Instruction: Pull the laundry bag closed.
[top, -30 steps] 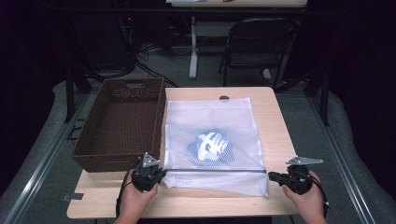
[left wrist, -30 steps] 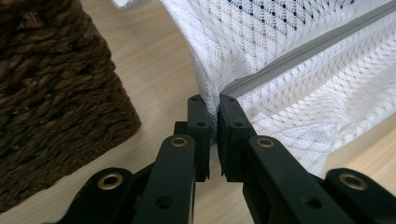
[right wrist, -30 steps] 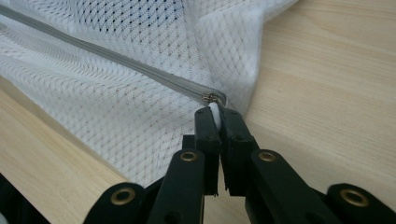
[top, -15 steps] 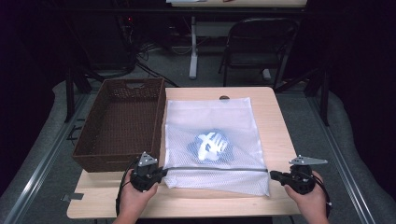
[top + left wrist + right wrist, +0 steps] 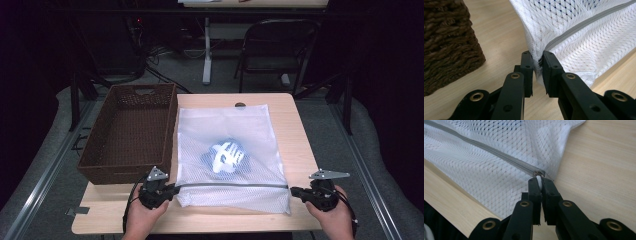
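- Dark room around a pale wooden bench; a folding chair stands beyond its far edge
- White mesh bag lies flat on the bench, just right of the brown wicker basket; a blue-and-white item shows through the mesh at the bag's middle; what it is cannot be told
- Basket's inside looks bare in the high view
- Grey zipper runs across the bag near its front edge and reads as drawn shut along its length
- Left gripper sits at the bag's near-left corner, held low by the person's left hand; its jaws have just been easing apart, a small gap showing, with the zipper's end fabric pinched at the tips
- Right gripper sits at the bag's near-right corner in the right hand; its jaws are clamped on the white zipper pull, level with the bench
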### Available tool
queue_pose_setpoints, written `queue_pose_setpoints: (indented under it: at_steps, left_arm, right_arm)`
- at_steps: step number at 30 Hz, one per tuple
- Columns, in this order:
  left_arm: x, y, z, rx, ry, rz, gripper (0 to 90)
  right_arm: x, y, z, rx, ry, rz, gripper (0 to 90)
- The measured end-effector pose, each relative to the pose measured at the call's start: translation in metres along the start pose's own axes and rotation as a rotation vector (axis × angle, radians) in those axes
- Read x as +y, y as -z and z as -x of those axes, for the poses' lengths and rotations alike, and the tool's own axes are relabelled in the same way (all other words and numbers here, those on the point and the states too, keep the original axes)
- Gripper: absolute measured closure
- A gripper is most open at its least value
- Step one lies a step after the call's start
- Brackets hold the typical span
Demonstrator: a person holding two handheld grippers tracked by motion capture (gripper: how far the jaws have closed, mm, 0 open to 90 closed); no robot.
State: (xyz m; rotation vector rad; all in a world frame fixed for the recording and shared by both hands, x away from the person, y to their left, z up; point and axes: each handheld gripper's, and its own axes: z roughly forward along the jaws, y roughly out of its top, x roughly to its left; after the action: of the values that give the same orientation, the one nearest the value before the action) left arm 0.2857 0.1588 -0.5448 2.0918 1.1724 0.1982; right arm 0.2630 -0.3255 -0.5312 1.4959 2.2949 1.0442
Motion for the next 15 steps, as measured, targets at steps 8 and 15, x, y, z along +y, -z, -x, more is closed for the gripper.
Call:
queue_pose_setpoints:
  at_steps: [8,15]
  left_arm:
    - [-0.003,-0.005,-0.002,0.017,0.0,-0.023,79.1]
    - [-0.004,-0.006,-0.001,0.034,-0.01,-0.036,78.4]
  right_arm:
    - [-0.006,-0.007,0.003,0.011,-0.012,0.001,86.2]
    - [-0.007,-0.011,0.003,0.008,-0.006,0.01,86.1]
